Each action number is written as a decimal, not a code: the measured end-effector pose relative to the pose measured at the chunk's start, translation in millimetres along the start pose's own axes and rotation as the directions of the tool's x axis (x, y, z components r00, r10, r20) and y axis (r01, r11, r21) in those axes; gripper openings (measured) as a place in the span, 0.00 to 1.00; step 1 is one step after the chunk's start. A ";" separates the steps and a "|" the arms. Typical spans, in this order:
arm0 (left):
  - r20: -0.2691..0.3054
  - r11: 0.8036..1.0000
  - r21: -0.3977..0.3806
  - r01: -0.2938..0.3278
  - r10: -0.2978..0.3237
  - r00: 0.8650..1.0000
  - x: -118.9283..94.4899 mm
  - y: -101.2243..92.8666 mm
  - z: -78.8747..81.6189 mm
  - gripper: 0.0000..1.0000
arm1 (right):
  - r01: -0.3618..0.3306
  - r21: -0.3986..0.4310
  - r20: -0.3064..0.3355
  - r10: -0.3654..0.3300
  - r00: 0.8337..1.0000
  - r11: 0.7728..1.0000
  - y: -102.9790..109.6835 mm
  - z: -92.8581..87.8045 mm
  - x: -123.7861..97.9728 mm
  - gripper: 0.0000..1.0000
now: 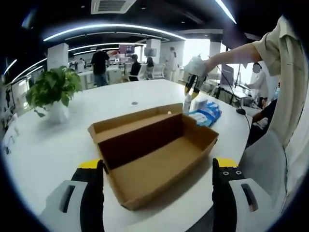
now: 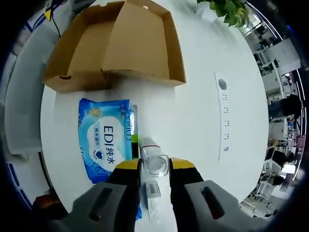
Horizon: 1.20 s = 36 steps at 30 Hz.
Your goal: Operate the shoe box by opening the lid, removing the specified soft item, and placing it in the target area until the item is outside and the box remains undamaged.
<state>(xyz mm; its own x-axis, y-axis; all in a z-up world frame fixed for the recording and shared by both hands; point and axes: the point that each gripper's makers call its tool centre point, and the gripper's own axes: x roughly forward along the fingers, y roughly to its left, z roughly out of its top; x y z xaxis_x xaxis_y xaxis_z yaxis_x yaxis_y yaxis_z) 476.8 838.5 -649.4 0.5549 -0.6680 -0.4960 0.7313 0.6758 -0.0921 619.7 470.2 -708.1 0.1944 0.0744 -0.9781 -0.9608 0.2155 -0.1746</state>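
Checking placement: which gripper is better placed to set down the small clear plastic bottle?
Right: the right gripper is shut on the clear bottle; the left gripper stands open by the brown cardboard box.

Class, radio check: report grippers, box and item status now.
Left gripper open, at the open shoe box. Right gripper shut on small clear bottle, beside wet-wipes pack. Box empty, wipes outside.

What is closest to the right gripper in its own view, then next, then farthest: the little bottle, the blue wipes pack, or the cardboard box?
1. The little bottle, right between the right gripper jaws.
2. The blue wipes pack, lying just to the left.
3. The cardboard box, open, at the view's top.
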 end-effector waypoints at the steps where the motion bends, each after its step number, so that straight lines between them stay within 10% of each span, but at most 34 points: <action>1: -0.004 1.000 -0.002 -0.001 0.001 1.000 0.1 0.4 -1.4 0.95 | 0.001 0.000 0.000 -0.001 1.000 1.000 1.1 0.3 -0.9 0.21; 21: -0.067 0.993 -0.039 -0.111 0.108 0.992 -4.7 24.8 -21.0 0.73 | 0.066 0.114 0.124 -0.080 0.989 0.991 -3.0 31.2 -27.1 0.30; 36: -0.144 0.964 -0.158 -0.213 0.191 0.971 -6.6 46.7 -45.0 0.43 | 0.033 0.430 0.264 -0.161 0.951 0.902 -14.8 76.9 -39.5 0.30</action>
<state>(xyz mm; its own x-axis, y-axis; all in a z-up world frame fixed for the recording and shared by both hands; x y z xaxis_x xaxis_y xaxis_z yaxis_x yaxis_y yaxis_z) 489.4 888.5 -689.3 0.6216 -0.4745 -0.6232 0.5241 0.8433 -0.1194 641.4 539.0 -658.2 0.3914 0.2933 -0.8722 -0.7753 0.6157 -0.1409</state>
